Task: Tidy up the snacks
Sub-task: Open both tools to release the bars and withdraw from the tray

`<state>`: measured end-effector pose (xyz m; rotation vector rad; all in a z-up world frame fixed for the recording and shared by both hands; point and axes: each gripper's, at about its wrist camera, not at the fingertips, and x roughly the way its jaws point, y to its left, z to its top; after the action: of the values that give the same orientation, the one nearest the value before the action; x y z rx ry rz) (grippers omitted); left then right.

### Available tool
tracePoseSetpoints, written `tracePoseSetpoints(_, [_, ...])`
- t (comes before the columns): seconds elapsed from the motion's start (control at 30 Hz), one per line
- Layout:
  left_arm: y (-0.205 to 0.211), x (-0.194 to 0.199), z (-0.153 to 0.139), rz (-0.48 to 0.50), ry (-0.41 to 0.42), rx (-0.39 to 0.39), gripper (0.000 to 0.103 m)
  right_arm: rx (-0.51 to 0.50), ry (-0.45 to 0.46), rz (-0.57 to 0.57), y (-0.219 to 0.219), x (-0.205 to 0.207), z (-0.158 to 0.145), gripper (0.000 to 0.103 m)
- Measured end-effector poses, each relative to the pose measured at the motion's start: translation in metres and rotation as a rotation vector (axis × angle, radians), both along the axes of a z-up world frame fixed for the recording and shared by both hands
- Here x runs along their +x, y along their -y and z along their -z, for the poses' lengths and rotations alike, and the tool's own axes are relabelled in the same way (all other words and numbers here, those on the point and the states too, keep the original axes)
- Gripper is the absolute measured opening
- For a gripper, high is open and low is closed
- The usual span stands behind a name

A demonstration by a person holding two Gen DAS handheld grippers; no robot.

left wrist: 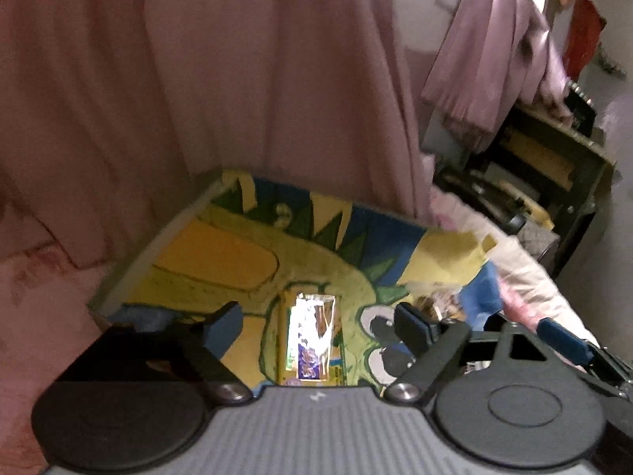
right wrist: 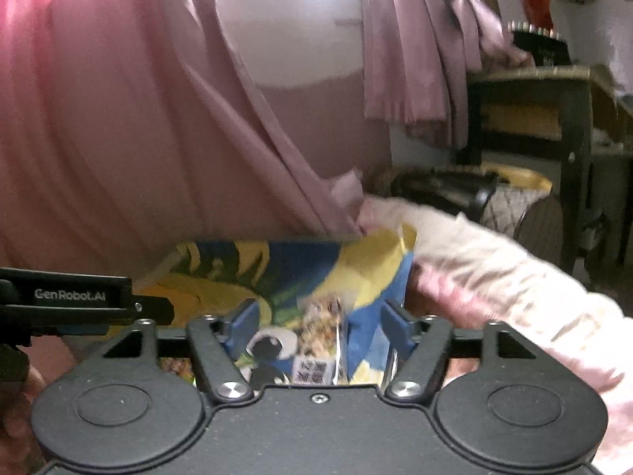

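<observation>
curtain (left wrist: 245, 79) behind mat (left wrist: 221, 253) | left gripper (left wrist: 316, 326) jaws released over wrapper (left wrist: 312, 340) | right gripper (right wrist: 320, 324) jaws released around packet (right wrist: 320, 340)

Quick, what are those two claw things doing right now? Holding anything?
Left gripper: open, holding nothing, a shiny snack packet lying between its fingers.
Right gripper: open, a snack bag between its fingers, not clamped.
</observation>
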<state>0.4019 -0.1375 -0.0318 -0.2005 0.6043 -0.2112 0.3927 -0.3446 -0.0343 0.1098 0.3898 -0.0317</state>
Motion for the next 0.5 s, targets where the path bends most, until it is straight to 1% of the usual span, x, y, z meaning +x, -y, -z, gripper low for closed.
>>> tracePoseSetpoints(0.07, [-0.007,-0.012,-0.012,-0.016,0.03,-0.002,0.097,-0.006,0.033,0.0,-0.003,-0.011,-0.012,0.082])
tracePoseSetpoints(0.13, [-0.014,-0.025,-0.023,-0.035,0.058,-0.007,0.1,-0.008,0.066,-0.005,-0.006,-0.025,-0.024,0.085])
tracePoseSetpoints(0.2, [-0.022,-0.039,-0.033,-0.05,0.084,-0.008,0.101,-0.012,0.093,-0.008,-0.01,-0.037,-0.035,0.089])
tracePoseSetpoints(0.27, [-0.03,-0.054,-0.042,-0.068,0.11,-0.008,0.102,-0.019,0.127,-0.007,-0.013,-0.052,-0.047,0.097])
tracePoseSetpoints(0.33, [-0.038,-0.07,-0.051,-0.084,0.131,-0.01,0.102,-0.026,0.164,-0.01,-0.016,-0.068,-0.058,0.101])
tracePoseSetpoints(0.37, [-0.043,-0.079,-0.055,-0.093,0.142,-0.012,0.102,-0.027,0.18,-0.006,-0.017,-0.076,-0.062,0.102])
tracePoseSetpoints(0.5, [-0.058,-0.112,-0.067,-0.114,0.173,-0.023,0.103,-0.018,0.225,0.015,-0.023,-0.112,-0.074,0.102])
